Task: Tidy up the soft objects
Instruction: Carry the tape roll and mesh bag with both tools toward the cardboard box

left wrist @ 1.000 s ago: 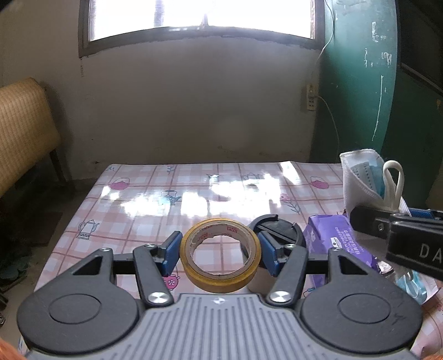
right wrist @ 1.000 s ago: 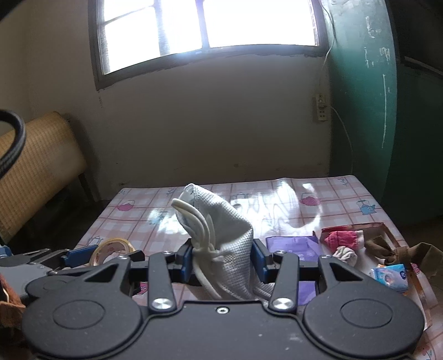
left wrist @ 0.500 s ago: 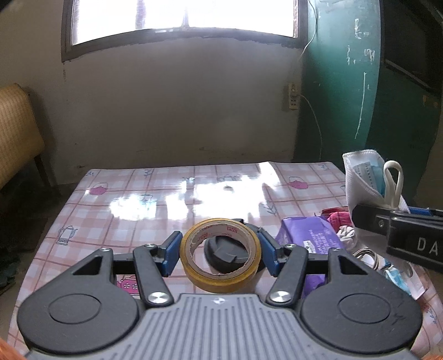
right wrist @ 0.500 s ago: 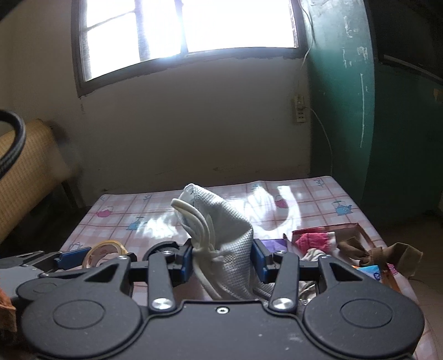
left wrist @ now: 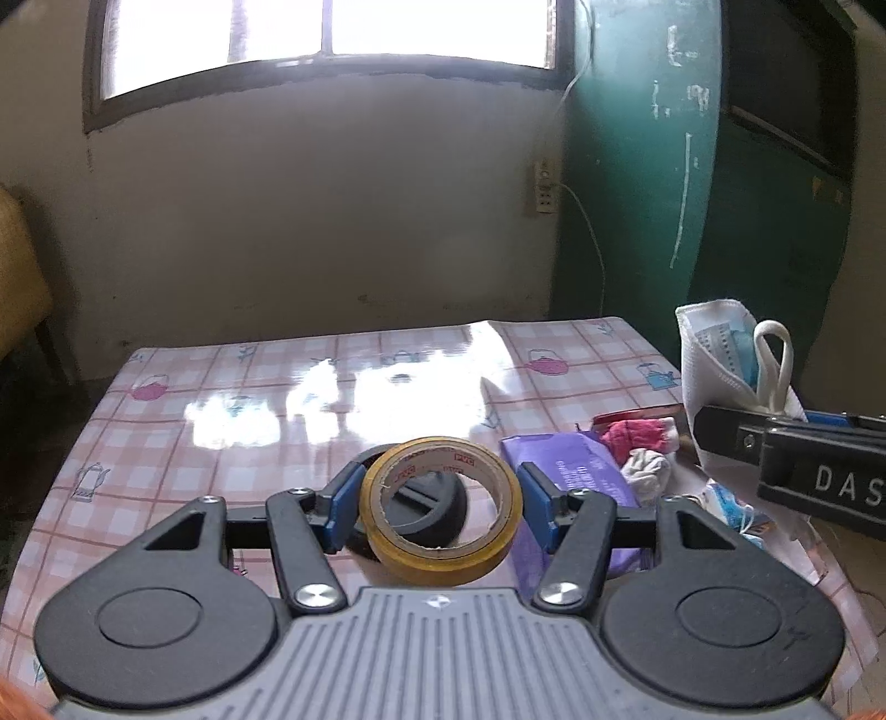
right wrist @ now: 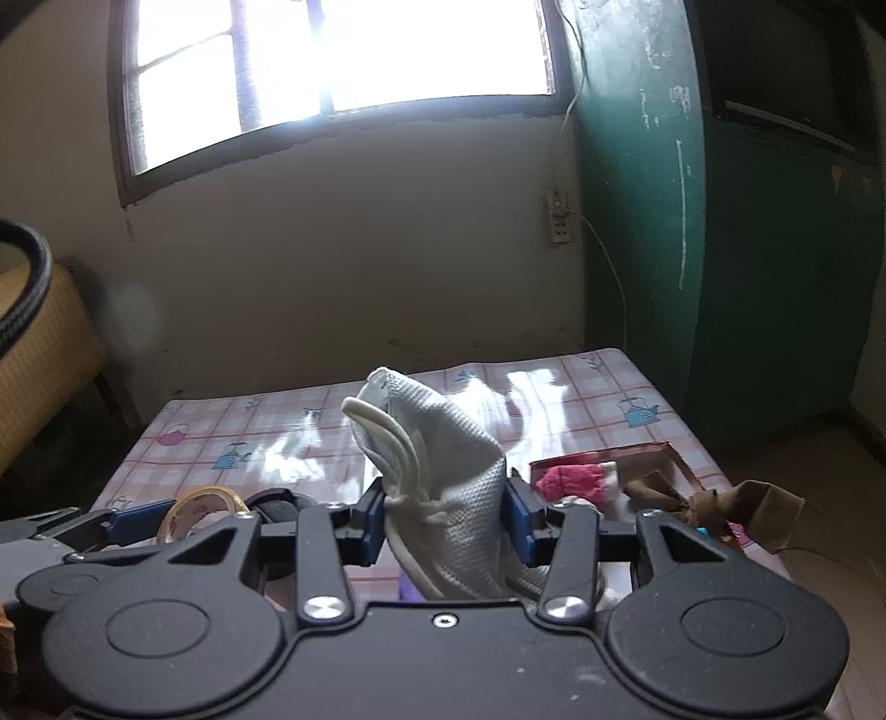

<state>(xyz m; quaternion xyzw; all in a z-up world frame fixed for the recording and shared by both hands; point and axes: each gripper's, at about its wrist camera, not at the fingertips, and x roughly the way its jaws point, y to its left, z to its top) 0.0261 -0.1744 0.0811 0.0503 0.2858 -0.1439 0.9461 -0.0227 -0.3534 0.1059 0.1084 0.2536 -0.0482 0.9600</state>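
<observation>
A bench (left wrist: pixel 166 443) covered with a glossy pink checked cloth printed with teapots stands against a cream wall, under a bright window (left wrist: pixel 326 39) and beside a green door (left wrist: pixel 692 194); a wall socket (left wrist: pixel 545 191) with a hanging cord sits between them. A woven chair back (right wrist: pixel 39 354) lies far left of the right hand-held gripper.

Both grippers are held level above the near edge of the bench, pointing toward the wall, side by side. The left hand-held gripper (left wrist: pixel 440 501) is closed on a roll of yellow tape (left wrist: pixel 440 512), the blue pads pressing its outer rim; a black round lid (left wrist: pixel 426 504) lies just beyond, seen through the roll. The right hand-held gripper (right wrist: pixel 446 520) is closed on a white face mask (right wrist: pixel 443 471), which stands upright between the pads with its ear loops hanging.

To the right of the left gripper lie a purple packet (left wrist: pixel 576 471), a pink cloth (left wrist: pixel 637 435) and a white cloth (left wrist: pixel 645 468). Ahead and right of the right gripper, a brown rag (right wrist: pixel 692 498) drapes over a shallow box (right wrist: pixel 678 459).
</observation>
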